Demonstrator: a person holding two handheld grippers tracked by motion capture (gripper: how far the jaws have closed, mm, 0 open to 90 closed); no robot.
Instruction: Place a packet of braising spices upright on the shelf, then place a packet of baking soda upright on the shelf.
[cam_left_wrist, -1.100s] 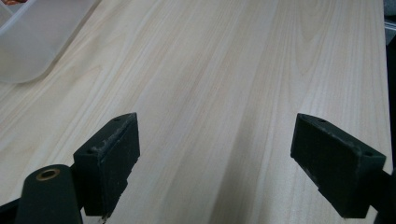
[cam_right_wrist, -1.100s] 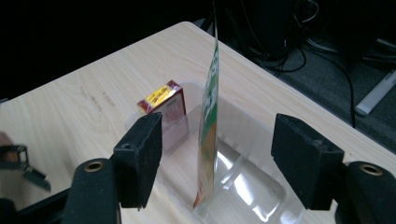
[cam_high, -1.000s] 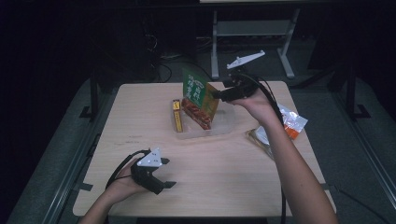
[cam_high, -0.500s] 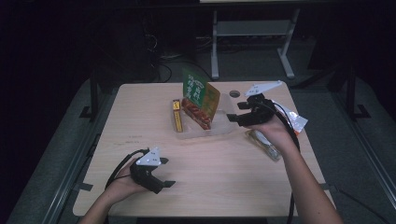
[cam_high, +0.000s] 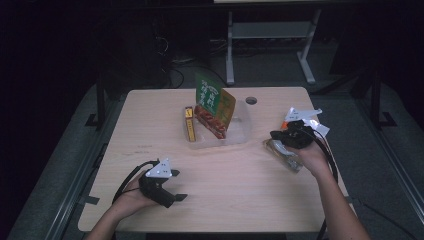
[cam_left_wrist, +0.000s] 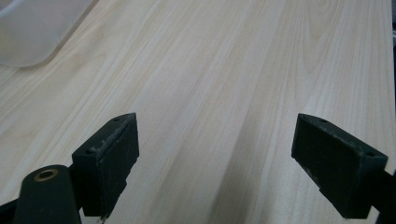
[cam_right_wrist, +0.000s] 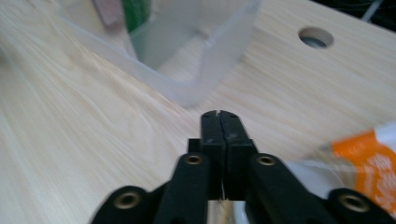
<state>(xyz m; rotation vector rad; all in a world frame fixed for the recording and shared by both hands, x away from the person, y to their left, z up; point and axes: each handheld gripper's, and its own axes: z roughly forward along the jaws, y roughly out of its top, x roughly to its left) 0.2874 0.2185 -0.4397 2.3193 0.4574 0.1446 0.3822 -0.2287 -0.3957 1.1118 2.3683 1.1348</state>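
My right gripper (cam_high: 281, 135) (cam_right_wrist: 219, 125) hovers low over the table's right side, just right of the clear plastic bin (cam_high: 239, 134) (cam_right_wrist: 196, 65). Its jaws have just been closing and now meet with nothing between them. A clear-wrapped snack packet (cam_high: 286, 156) lies under that hand, and an orange and white packet (cam_high: 316, 126) (cam_right_wrist: 369, 168) lies beside it. A green and orange snack bag (cam_high: 215, 106) (cam_right_wrist: 137, 14) stands upright in the bin. My left gripper (cam_high: 171, 196) (cam_left_wrist: 215, 163) rests near the front left, open over bare wood.
A yellow-brown bar (cam_high: 189, 123) lies flat against the bin's left side. A round cable hole (cam_high: 251, 100) (cam_right_wrist: 315, 37) is in the table behind the bin. A bin corner (cam_left_wrist: 28, 32) is in the left gripper view. Dark floor and a metal stand surround the table.
The right gripper has left the bag in the bin, moved right and down toward the packets, and its jaws have shut. The left gripper has stayed put.
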